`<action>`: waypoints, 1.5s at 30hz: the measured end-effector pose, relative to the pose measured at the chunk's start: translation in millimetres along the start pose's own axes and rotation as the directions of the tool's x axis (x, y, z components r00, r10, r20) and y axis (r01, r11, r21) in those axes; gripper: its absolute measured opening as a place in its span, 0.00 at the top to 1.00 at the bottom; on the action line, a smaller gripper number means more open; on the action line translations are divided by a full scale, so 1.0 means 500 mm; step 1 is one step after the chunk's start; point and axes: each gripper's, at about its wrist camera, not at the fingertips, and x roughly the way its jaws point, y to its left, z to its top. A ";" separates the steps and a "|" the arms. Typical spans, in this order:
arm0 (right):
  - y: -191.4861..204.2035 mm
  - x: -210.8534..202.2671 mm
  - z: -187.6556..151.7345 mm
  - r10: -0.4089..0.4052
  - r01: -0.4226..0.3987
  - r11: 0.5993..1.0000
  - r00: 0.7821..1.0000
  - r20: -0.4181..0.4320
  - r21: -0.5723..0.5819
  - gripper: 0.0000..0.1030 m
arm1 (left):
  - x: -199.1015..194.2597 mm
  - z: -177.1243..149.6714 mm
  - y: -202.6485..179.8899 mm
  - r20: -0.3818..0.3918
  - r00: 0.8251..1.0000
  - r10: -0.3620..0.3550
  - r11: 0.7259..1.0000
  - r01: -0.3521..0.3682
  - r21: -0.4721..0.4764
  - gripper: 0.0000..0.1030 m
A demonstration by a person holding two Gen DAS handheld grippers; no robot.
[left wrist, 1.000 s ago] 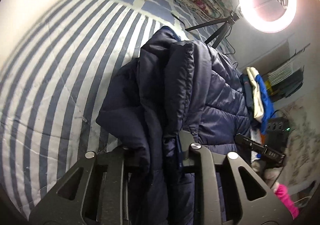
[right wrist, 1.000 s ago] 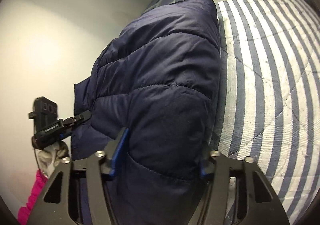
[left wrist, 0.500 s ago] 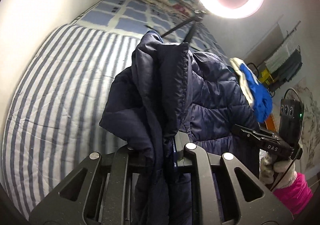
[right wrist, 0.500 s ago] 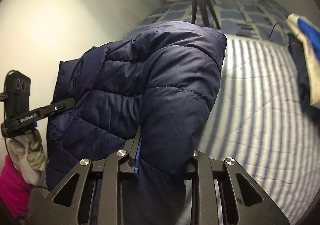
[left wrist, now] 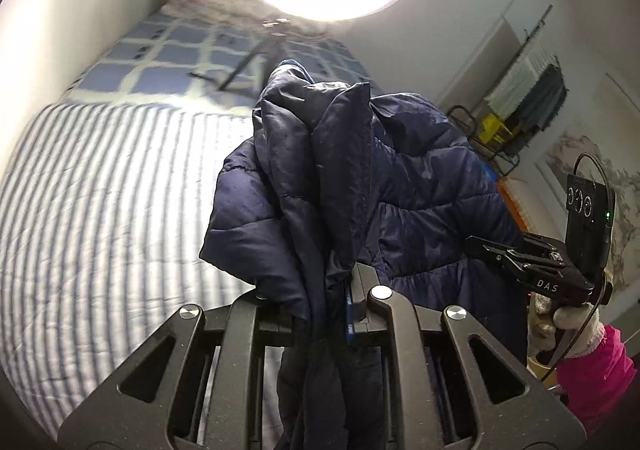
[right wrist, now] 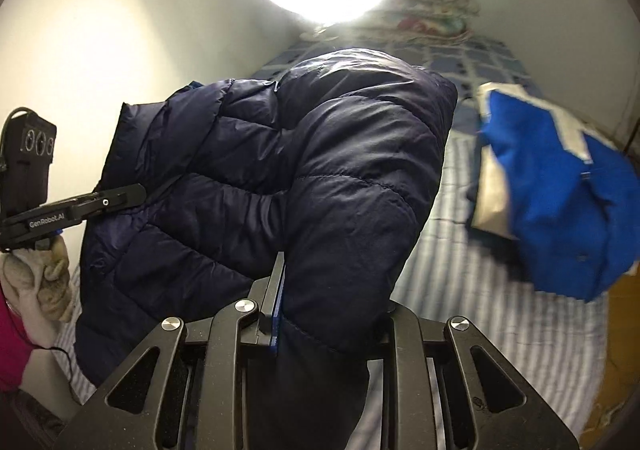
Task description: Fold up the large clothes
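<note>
Both claws clamped on the navy puffer jacket (left wrist: 360, 178), left claw (left wrist: 320, 302) pinching bunched edge fabric, right claw (right wrist: 332, 310) a padded fold, held above the striped bed (left wrist: 100, 190); judged light, bulky, slippery, best gripped at seams.

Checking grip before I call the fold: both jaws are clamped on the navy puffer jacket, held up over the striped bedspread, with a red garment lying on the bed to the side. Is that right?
Not quite: the garment lying on the bed is blue, not red, as the right wrist view shows. The rest holds: left gripper and right gripper both clamp the navy puffer jacket over the striped bedspread.
</note>
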 end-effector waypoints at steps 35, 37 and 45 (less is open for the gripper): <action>-0.526 -0.041 0.191 -0.435 0.440 0.898 0.888 0.149 0.000 0.80 | 0.574 0.304 -0.414 0.108 0.994 -0.011 0.995 0.000 0.104 0.87; -0.541 -0.029 0.186 -0.441 0.444 0.896 0.888 0.129 0.003 0.79 | 0.593 0.298 -0.400 0.088 0.996 0.025 0.996 -0.032 0.084 0.87; -0.632 -0.032 0.181 -0.467 0.460 0.883 0.881 0.073 0.095 0.49 | 0.621 0.284 -0.390 0.039 0.995 0.095 0.990 -0.098 0.097 0.72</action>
